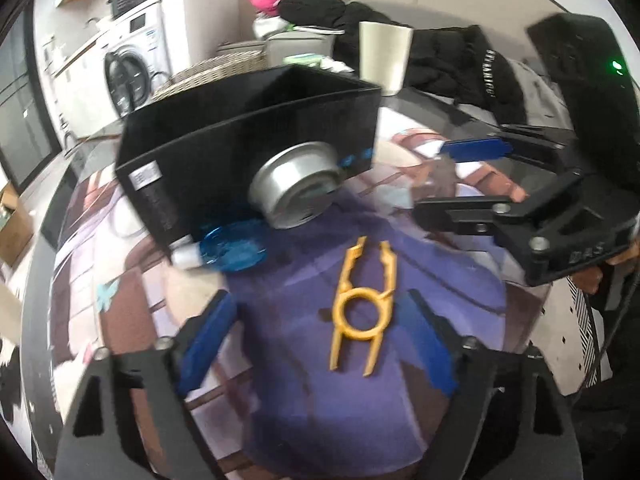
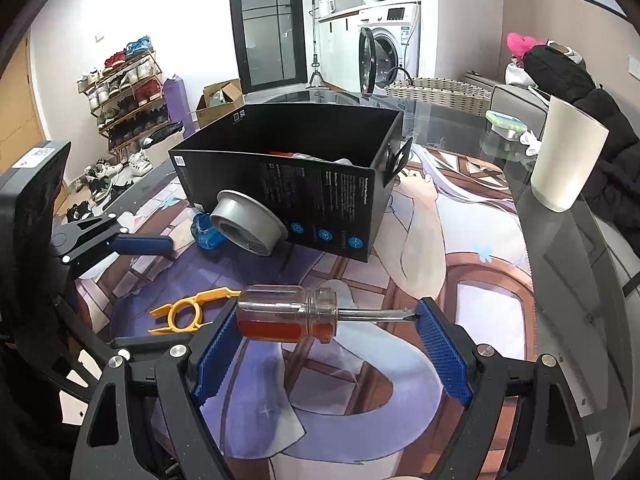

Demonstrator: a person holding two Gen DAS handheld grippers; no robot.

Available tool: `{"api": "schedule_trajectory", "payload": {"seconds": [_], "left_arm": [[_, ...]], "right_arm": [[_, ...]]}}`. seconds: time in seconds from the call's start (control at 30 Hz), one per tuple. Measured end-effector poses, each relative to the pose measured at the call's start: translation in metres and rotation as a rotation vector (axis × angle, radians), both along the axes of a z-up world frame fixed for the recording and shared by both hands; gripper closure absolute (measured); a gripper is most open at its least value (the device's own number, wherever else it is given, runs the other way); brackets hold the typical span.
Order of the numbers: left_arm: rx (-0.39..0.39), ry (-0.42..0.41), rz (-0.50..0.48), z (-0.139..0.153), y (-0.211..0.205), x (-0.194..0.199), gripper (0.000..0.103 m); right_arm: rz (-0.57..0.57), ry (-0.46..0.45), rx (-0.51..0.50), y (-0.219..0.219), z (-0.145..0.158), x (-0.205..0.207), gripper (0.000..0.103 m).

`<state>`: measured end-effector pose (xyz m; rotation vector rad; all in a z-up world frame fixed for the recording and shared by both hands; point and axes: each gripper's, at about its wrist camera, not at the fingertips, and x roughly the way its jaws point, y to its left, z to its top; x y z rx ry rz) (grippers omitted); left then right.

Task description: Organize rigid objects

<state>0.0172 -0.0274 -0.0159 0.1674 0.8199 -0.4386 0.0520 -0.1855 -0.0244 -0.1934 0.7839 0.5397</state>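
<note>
A black box (image 1: pixel 248 128) (image 2: pixel 304 184) stands on the printed mat with some items inside. A metal bowl (image 1: pixel 294 186) (image 2: pixel 248 222) leans on its side against the box, beside a blue lid (image 1: pixel 232 250) (image 2: pixel 206 232). A yellow plastic clip (image 1: pixel 362 304) (image 2: pixel 188 312) lies flat between the fingers of my open left gripper (image 1: pixel 320 344). My right gripper (image 2: pixel 326 344) is open, with a stubby red-handled screwdriver (image 2: pixel 292 314) lying crosswise between its fingertips, the blade tip touching the right pad (image 2: pixel 440 352). The right gripper also shows in the left wrist view (image 1: pixel 472 176).
A white cup (image 2: pixel 568 160) (image 1: pixel 384 56) stands on the glass table (image 2: pixel 560 264) at the right. Black jackets (image 1: pixel 460 60), a wicker basket (image 2: pixel 436 90) and a washing machine (image 2: pixel 392 40) are beyond the table. The left gripper shows at left in the right wrist view (image 2: pixel 140 246).
</note>
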Motion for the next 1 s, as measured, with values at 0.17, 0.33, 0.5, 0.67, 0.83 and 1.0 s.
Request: {"api": "schedule_trajectory", "payload": {"seconds": [0.17, 0.33, 0.5, 0.67, 0.83, 1.0], "left_arm": [[-0.021, -0.023, -0.058, 0.004, -0.005, -0.006, 0.066], [-0.065, -0.012, -0.049, 0.007, 0.001, -0.007, 0.079], [-0.105, -0.027, -0.019, 0.012, 0.014, -0.010, 0.079], [-0.150, -0.081, 0.026, 0.028, 0.028, -0.014, 0.079], [-0.192, -0.126, 0.071, 0.047, 0.042, -0.013, 0.079], [-0.207, -0.173, 0.137, 0.064, 0.053, -0.005, 0.079]], "right_arm": [[-0.005, -0.004, 0.006, -0.003, 0.001, 0.000, 0.017], [0.000, -0.007, 0.008, -0.003, 0.002, -0.002, 0.017], [0.006, -0.017, 0.017, -0.002, 0.004, -0.003, 0.017], [0.016, -0.044, 0.030, 0.001, 0.012, -0.007, 0.017], [0.032, -0.080, 0.029, 0.006, 0.023, -0.009, 0.017], [0.056, -0.109, 0.041, 0.010, 0.035, -0.008, 0.017]]}}
